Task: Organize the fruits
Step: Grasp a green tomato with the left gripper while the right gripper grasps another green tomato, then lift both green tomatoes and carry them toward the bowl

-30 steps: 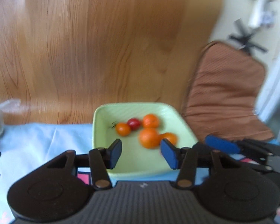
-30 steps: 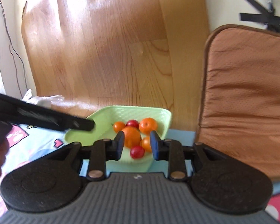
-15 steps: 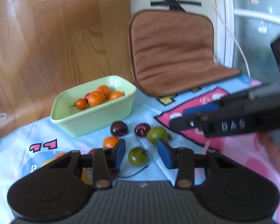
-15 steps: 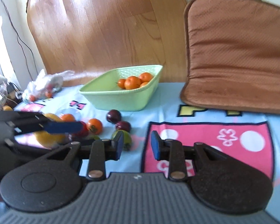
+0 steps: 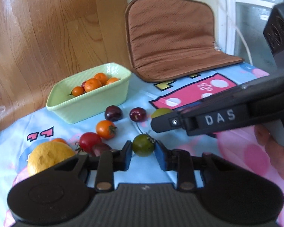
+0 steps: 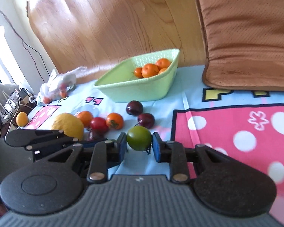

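A dark green tomato (image 5: 143, 145) sits between the parted pads of the left claw (image 5: 143, 154) on a cartoon-print cloth (image 5: 189, 94); whether the pads touch the fruit cannot be told. In the right wrist view, a brighter green tomato (image 6: 139, 138) lies between the pads of the right claw (image 6: 139, 147), which stands partly open, pads just beside the fruit. At 11 o'clock from both claws a pale green basket (image 5: 96, 102) holds mandarins (image 5: 92, 84) and small orange tomatoes. Two dark plums (image 6: 134, 107), an orange tomato (image 6: 114, 121), a red tomato (image 6: 98, 124) and a large yellow citrus (image 6: 67, 125) lie loose on the cloth between basket and claws. A brown cushion (image 5: 172, 37) leans at 1 o'clock.
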Available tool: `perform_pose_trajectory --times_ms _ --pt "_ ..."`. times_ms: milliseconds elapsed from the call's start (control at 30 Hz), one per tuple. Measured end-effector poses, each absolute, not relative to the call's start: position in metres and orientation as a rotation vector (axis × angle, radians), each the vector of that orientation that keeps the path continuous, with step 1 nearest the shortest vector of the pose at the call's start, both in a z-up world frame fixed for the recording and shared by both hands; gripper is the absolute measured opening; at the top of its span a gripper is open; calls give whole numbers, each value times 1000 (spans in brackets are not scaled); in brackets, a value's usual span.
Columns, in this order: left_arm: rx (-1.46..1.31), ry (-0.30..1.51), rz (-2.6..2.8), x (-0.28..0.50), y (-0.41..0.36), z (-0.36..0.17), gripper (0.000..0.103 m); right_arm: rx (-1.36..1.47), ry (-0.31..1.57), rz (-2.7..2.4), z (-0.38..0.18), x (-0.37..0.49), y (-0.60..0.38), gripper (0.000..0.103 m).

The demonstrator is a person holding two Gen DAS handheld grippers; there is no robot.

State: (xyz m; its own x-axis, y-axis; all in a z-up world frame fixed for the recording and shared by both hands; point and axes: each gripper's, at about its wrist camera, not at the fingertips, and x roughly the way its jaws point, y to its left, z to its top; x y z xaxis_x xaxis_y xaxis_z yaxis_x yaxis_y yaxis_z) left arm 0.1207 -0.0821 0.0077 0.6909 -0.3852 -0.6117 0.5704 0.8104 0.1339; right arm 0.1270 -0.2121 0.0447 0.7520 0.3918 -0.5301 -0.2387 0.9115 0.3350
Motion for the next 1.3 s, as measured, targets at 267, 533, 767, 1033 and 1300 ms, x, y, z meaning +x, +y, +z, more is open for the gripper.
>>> perform_pose_trajectory --times_ms 267,533,767,1033,1300 --pt "245 624 -559 49 -61 5 26 224 573 311 37 42 -201 32" --pt "175 647 -477 15 -39 -5 27 133 500 256 28 -8 -176 32" --pt "146 642 -400 11 -31 -6 27 127 509 225 22 -21 -174 32" --pt "140 625 -349 11 -28 -10 32 110 515 211 11 -25 -169 33" --pt "123 602 -324 15 -24 -14 43 108 503 217 9 -27 -170 35"
